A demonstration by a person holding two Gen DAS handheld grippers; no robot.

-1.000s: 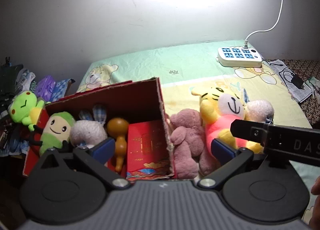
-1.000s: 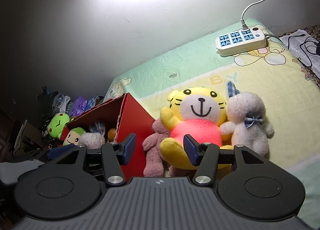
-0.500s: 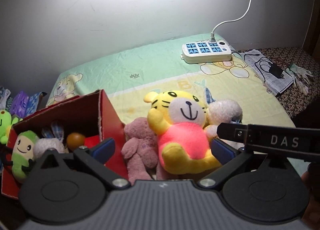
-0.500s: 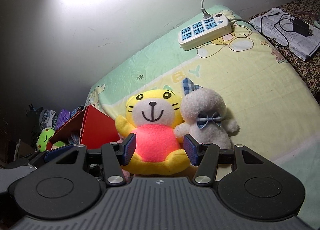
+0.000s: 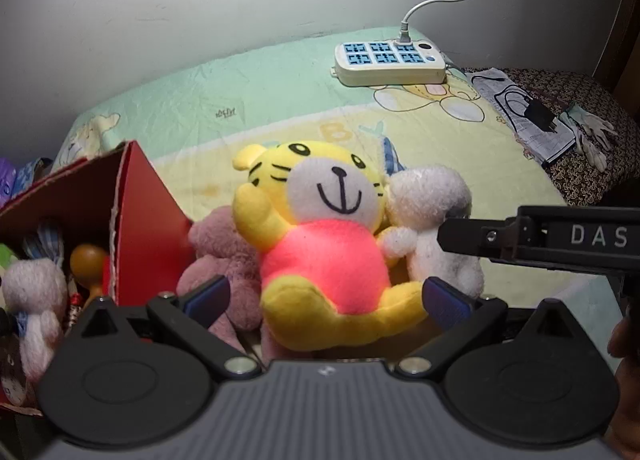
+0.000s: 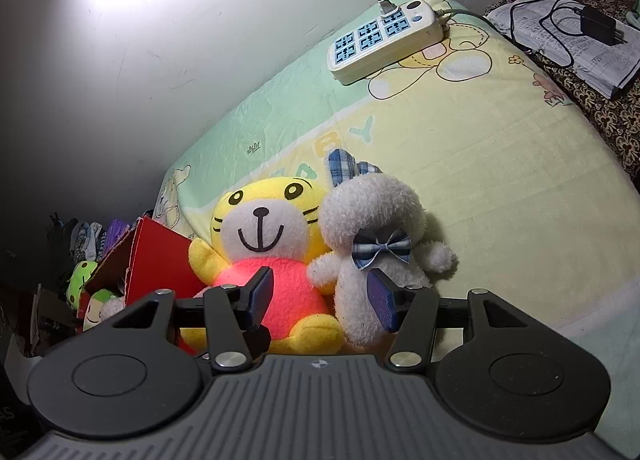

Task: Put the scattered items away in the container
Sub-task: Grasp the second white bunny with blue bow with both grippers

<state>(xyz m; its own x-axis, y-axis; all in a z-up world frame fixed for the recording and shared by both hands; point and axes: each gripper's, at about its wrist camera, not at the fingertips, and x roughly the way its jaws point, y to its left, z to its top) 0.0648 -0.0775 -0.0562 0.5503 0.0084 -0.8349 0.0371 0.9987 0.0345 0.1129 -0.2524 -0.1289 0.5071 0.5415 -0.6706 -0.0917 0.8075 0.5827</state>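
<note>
Three plushies sit outside the red box [image 5: 136, 220], on its right: pink bear [image 5: 224, 260] touching the box wall, tiger [image 5: 320, 252] next, white bunny [image 6: 372, 244] farthest. Box already crowded. All likely soft, light, squashy; pinch the belly. Left gripper [image 5: 326, 300] jaws wide, empty, straddling tiger's legs. Right gripper [image 6: 320, 300] jaws wide, empty, at bunny's body. Open bedsheet [image 6: 500, 180] right of bunny gives lifting room.
</note>
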